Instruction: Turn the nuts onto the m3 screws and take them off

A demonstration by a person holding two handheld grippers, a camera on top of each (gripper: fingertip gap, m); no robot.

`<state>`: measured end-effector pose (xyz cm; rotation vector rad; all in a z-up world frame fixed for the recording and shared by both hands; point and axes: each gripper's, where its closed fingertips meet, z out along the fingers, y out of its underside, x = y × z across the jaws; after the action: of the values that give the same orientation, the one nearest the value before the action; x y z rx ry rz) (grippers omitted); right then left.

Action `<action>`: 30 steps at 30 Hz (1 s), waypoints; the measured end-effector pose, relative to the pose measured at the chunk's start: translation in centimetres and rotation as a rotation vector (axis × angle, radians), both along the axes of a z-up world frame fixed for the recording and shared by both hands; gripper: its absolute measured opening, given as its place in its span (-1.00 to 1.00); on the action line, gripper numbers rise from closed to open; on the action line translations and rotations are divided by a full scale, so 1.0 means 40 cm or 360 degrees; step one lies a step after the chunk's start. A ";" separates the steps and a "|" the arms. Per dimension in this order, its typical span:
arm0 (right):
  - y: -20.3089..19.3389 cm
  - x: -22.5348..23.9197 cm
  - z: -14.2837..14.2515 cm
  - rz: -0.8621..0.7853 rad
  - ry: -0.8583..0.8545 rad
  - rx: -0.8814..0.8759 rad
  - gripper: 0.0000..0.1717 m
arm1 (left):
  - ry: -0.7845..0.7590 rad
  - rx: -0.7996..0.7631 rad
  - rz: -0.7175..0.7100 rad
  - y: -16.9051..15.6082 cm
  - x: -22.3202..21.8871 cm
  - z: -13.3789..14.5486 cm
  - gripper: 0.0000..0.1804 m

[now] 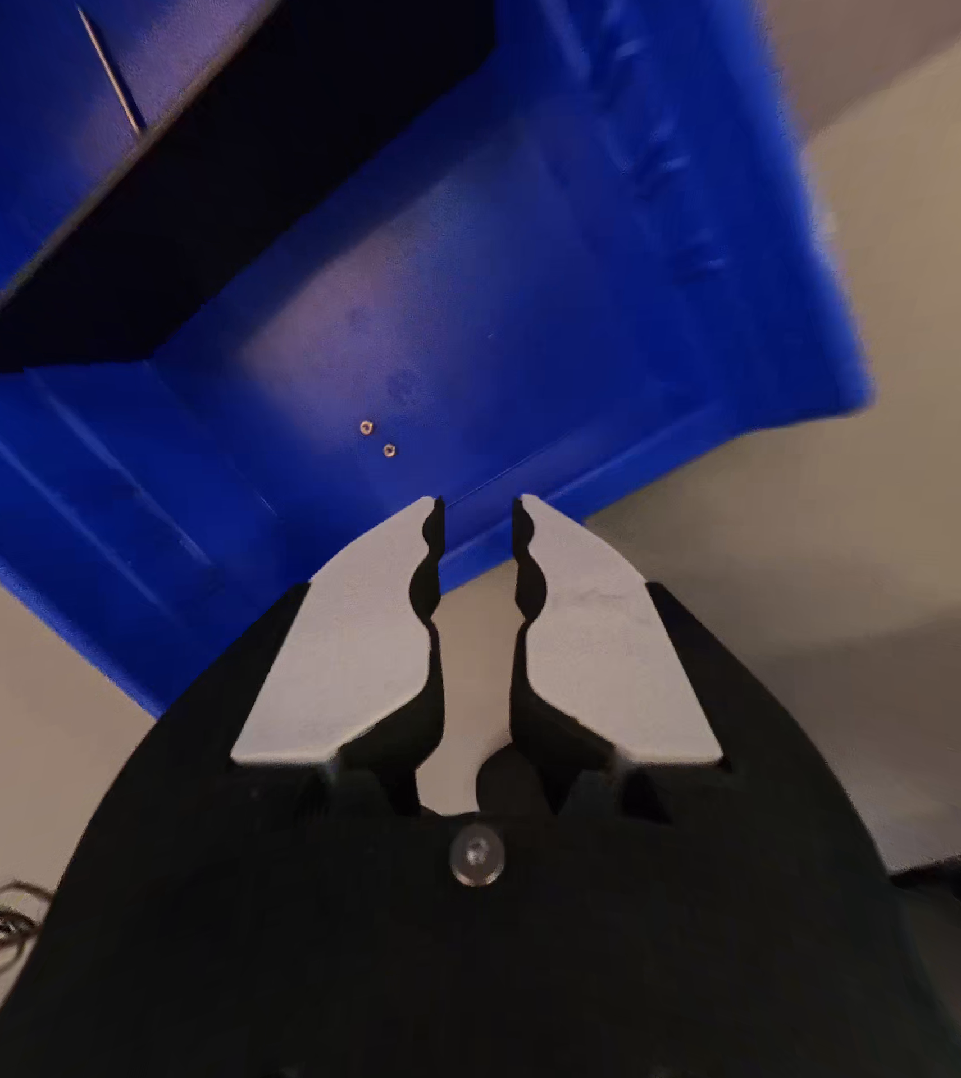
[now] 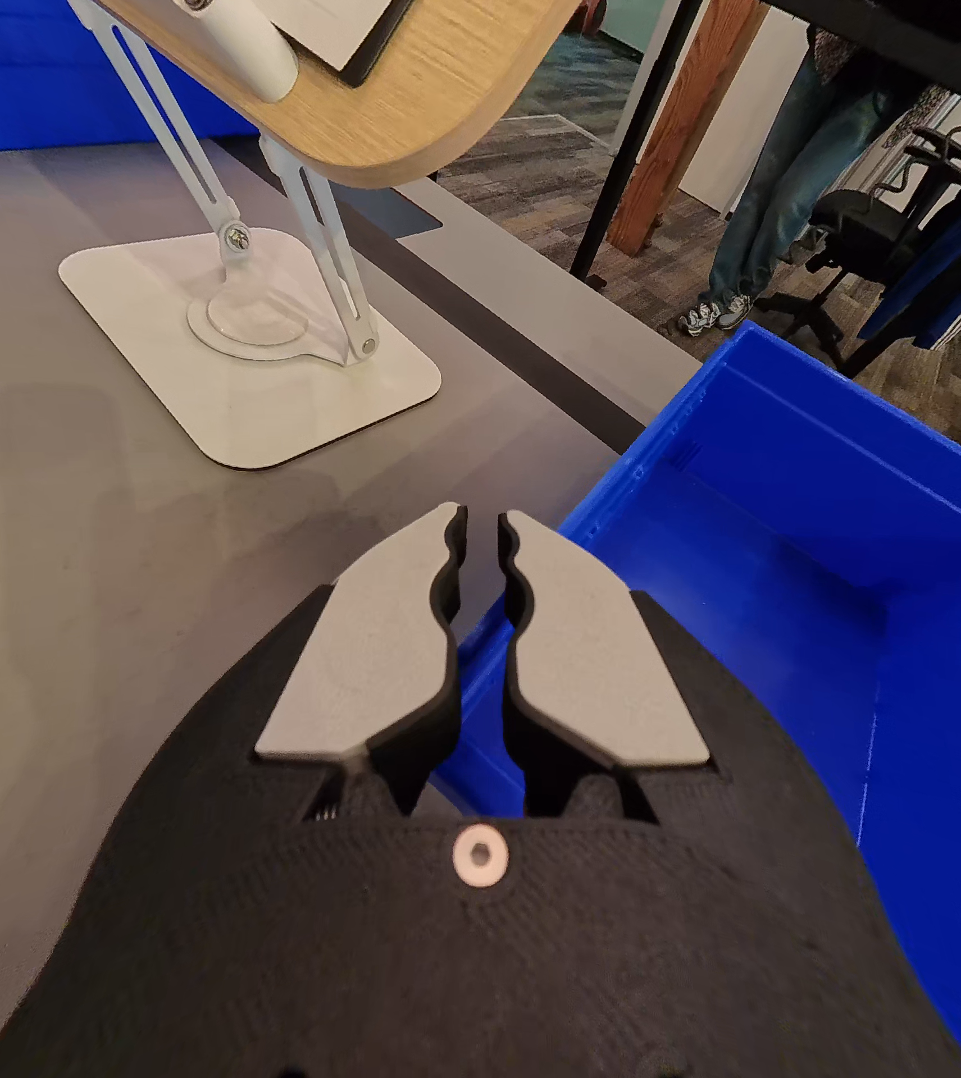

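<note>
**Two empty grippers at the rims of blue bins**

We see the left gripper [image 1: 478,500] poised over the near rim of a blue bin [image 1: 612,245], its jaws spread with nothing between them. Two small brass rings [image 1: 377,438] lie on the bin's floor just beyond the fingertips; a black divider [image 1: 221,192] crosses the far left. The view is blurred, so we cannot say whether the rings are nuts or washers. We judge them light, hard and apt to skid on the smooth plastic; a pinch across the outer edge looks the surest hold.

The right gripper [image 2: 482,516] hangs above the grey table [image 2: 87,554], jaws narrowly parted and empty, straddling the near left wall of a blue bin [image 2: 787,583] without pressing it. That bin looks stiff and light; its rim offers the plainest hold. A white stand [image 2: 250,373] carrying a wooden board [image 2: 408,105] sits farther off to the left.
</note>
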<state>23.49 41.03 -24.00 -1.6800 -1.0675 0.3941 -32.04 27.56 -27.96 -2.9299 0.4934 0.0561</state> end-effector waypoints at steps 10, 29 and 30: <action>0.001 0.002 0.000 0.0006 -0.0001 -0.0003 -0.88 | 0.0045 -0.0286 0.0147 0.069 -0.101 -0.139 -0.77; -0.003 -0.001 0.002 0.0017 -0.0007 0.0001 -0.88 | -0.0004 -0.0370 0.0154 0.077 -0.112 -0.172 -0.94; -0.003 -0.001 0.003 0.0016 -0.0006 0.0002 -0.88 | -0.0006 -0.0370 0.0156 0.077 -0.111 -0.172 -0.94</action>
<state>23.45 40.91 -23.86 -1.6753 -1.0792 0.3967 -36.49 30.65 -34.86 -3.1797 0.3786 0.0058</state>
